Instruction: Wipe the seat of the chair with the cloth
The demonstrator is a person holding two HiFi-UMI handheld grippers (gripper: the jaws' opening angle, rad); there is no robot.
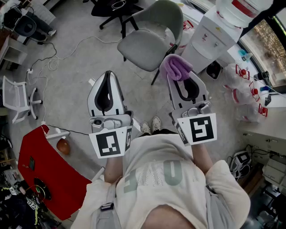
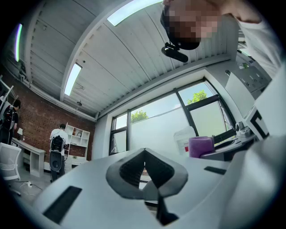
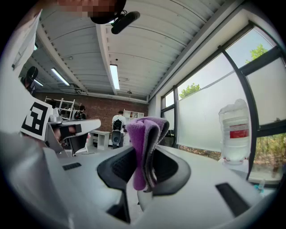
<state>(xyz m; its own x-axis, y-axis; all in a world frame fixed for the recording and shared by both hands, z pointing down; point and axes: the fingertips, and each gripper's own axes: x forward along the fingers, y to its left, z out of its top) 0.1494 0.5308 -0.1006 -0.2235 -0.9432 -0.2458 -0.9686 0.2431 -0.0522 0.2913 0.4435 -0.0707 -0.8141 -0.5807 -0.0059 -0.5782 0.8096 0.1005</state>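
A grey shell chair (image 1: 149, 38) stands on the floor ahead of me, its seat bare. My right gripper (image 1: 176, 74) is shut on a folded purple cloth (image 1: 176, 67), which it holds up in the air short of the chair's right front. In the right gripper view the cloth (image 3: 143, 147) stands pinched between the dark pads (image 3: 117, 165). My left gripper (image 1: 107, 77) is shut with nothing in it, raised level with the right one, left of the chair. In the left gripper view its jaws (image 2: 144, 169) meet and the cloth (image 2: 201, 146) shows off to the right.
A water dispenser (image 1: 210, 33) with a large bottle stands right of the chair. A black office chair (image 1: 117, 9) is behind it. Cables (image 1: 53, 58) trail over the floor at left, near a white chair (image 1: 18, 98) and a red table (image 1: 44, 179). My feet (image 1: 151, 126) are below.
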